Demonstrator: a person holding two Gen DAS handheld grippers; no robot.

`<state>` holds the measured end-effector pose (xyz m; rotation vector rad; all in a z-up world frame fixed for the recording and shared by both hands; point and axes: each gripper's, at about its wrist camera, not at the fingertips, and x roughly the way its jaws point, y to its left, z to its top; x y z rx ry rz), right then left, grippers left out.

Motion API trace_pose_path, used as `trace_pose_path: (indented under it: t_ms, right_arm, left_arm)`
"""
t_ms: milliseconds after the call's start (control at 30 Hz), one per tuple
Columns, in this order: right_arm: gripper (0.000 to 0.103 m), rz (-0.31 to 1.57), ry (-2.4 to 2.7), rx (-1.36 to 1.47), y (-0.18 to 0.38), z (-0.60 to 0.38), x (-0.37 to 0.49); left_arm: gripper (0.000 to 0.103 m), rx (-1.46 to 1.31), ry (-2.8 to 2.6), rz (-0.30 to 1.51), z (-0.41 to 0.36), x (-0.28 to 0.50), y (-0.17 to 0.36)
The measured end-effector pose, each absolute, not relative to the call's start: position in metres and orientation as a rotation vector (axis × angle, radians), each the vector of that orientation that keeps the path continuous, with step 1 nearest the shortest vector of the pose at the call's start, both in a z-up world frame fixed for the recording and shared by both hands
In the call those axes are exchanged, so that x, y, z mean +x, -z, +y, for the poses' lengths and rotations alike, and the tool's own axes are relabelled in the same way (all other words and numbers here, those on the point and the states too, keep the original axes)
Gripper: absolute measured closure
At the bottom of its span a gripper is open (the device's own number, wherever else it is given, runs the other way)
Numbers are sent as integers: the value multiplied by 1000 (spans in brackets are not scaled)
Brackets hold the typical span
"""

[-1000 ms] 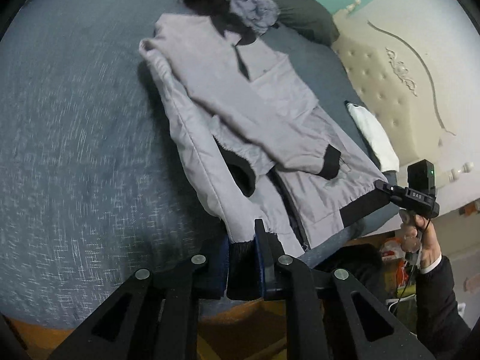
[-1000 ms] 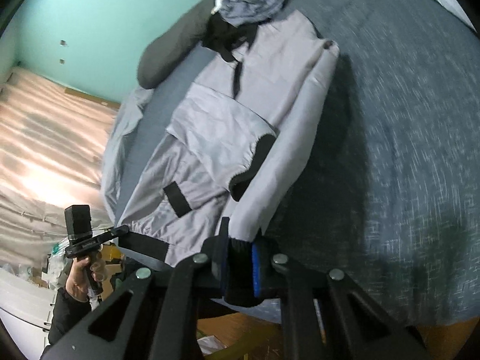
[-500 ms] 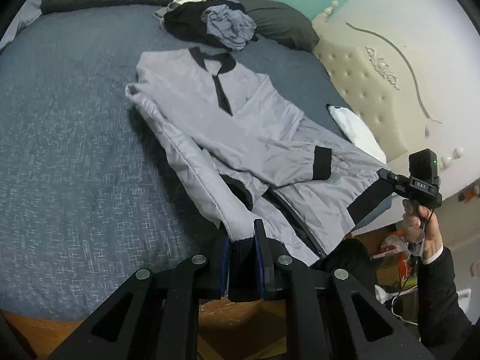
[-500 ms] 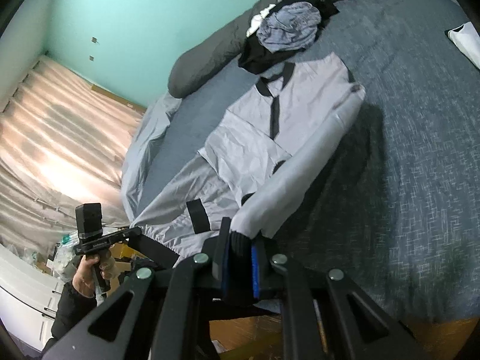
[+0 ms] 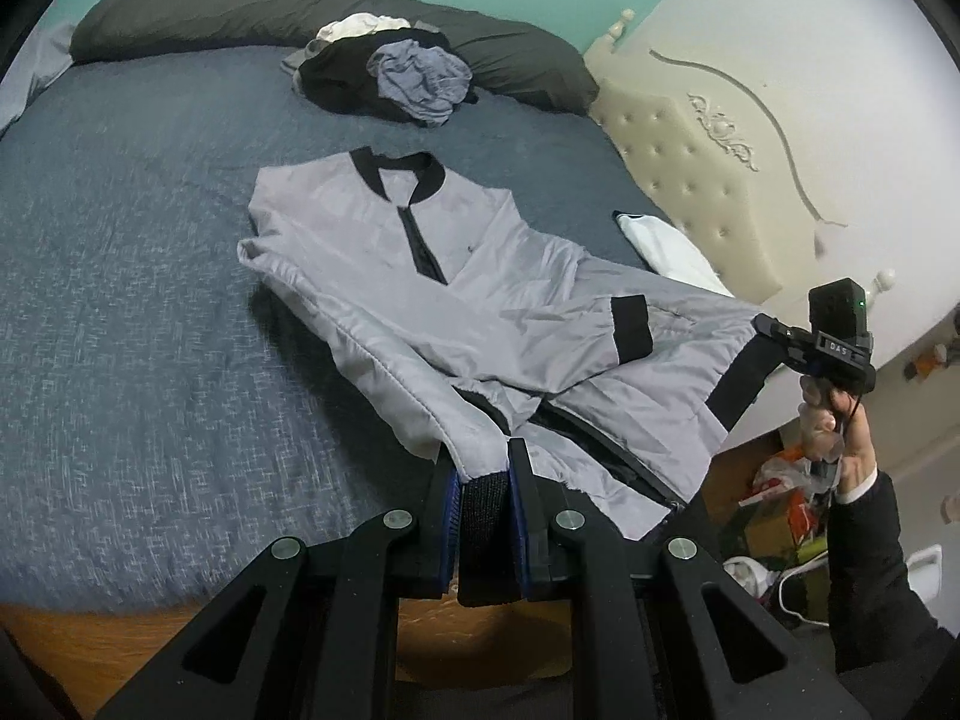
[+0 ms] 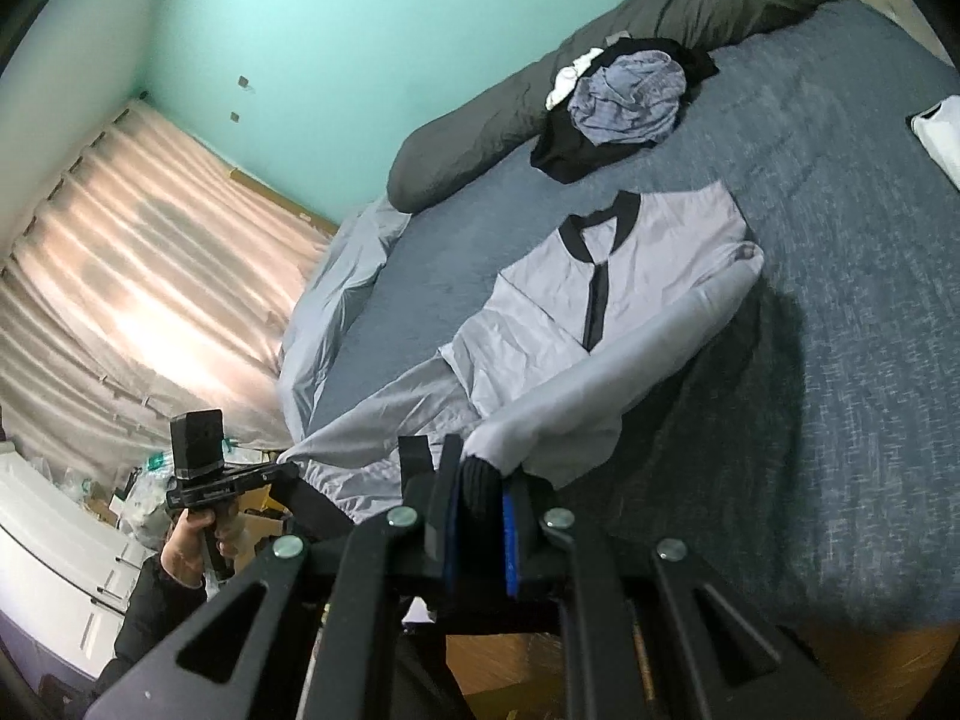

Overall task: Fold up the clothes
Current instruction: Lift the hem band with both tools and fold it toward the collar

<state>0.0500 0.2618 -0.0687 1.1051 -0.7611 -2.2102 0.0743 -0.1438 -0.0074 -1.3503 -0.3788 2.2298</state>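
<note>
A grey jacket (image 5: 372,240) with a black collar, cuffs and hem lies collar-end away from me on the blue-grey bed (image 5: 120,300), sleeves folded across its front. My left gripper (image 5: 483,471) is shut on the black knit hem at one bottom corner. My right gripper (image 6: 480,474) is shut on the black knit at the other corner of the jacket (image 6: 540,348). Each gripper also shows in the other's view, the right gripper (image 5: 767,325) and the left gripper (image 6: 287,471), both held at the bed's near edge. The jacket's lower part hangs lifted between them.
A pile of dark and blue clothes (image 5: 390,78) sits near a long dark pillow (image 5: 240,6) at the far side. A white folded cloth (image 5: 666,246) lies by the cream headboard (image 5: 690,168). Curtains (image 6: 150,276) and floor clutter (image 5: 780,480) flank the bed.
Both grippers have drawn back and up with the hem in them. The jacket has been pulled straighter toward the near edge, and its collar has come into view.
</note>
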Motion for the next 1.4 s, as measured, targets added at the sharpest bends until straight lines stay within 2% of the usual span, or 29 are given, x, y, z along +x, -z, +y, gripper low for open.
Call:
trace_pose_path:
  t_ms: [333,600,933,1400]
  right_arm:
    - [93,-740,2190,1072,58,272,83]
    - [93,-771,2185,1097,67,276,69]
    - [93,-823,2178,1148,79,278,11]
    - [93,-903,2209,1212,91,299,-109]
  left_arm:
    - [88,-1291,-2210,-393,-142,101,1]
    - [88,-1319,-2211,-451,-150,78,17]
    - [88,-1336,-2206,-551,-171,19,33]
    - [88,-1390,-2213,-705,-211,-111,63]
